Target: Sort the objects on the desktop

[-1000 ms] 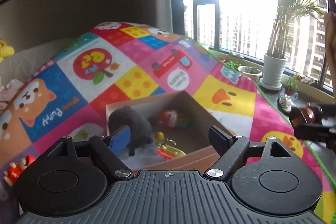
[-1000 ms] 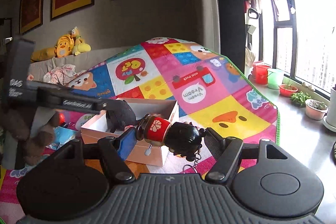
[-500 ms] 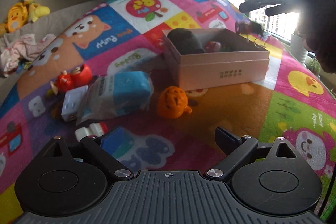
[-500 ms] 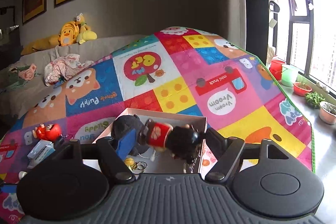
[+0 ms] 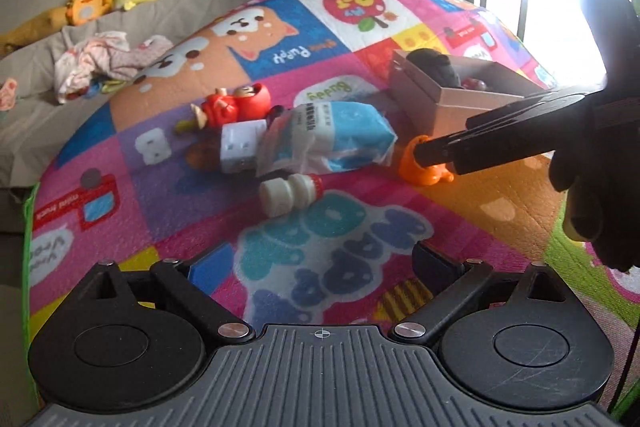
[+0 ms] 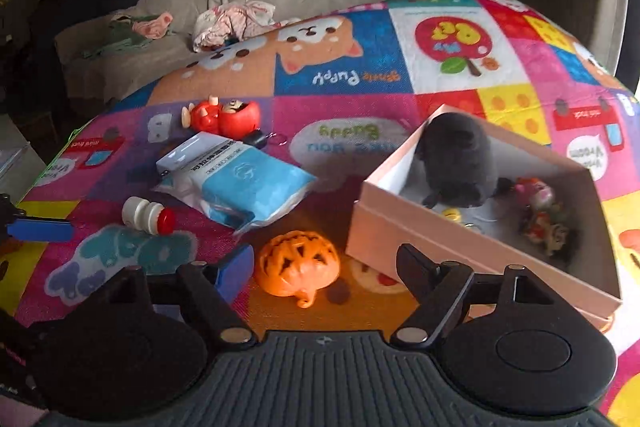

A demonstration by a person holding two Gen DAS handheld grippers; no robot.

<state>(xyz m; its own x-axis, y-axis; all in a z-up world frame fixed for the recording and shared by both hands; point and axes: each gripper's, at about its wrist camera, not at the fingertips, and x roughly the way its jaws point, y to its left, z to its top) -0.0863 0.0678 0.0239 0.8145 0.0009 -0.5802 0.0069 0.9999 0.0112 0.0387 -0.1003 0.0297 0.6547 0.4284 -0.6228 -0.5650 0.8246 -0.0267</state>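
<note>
Looking along the left gripper (image 5: 320,263) at the bottom of the left wrist view: jaws spread wide, just been opening, nothing between them, above a small white bottle with a red cap (image 5: 289,191) at centre, a blue-and-white packet (image 5: 336,139), a red figurine (image 5: 232,107) and, at right, the orange pumpkin toy (image 5: 416,171) beside the pink box (image 5: 424,99). Seen from the right wrist view: right gripper (image 6: 324,267) at bottom centre, jaws apart and just been closing, empty, pumpkin toy (image 6: 298,263) on the play mat (image 6: 340,99) between the fingers, box (image 6: 400,227) at right holding a dark plush (image 6: 456,163).
</note>
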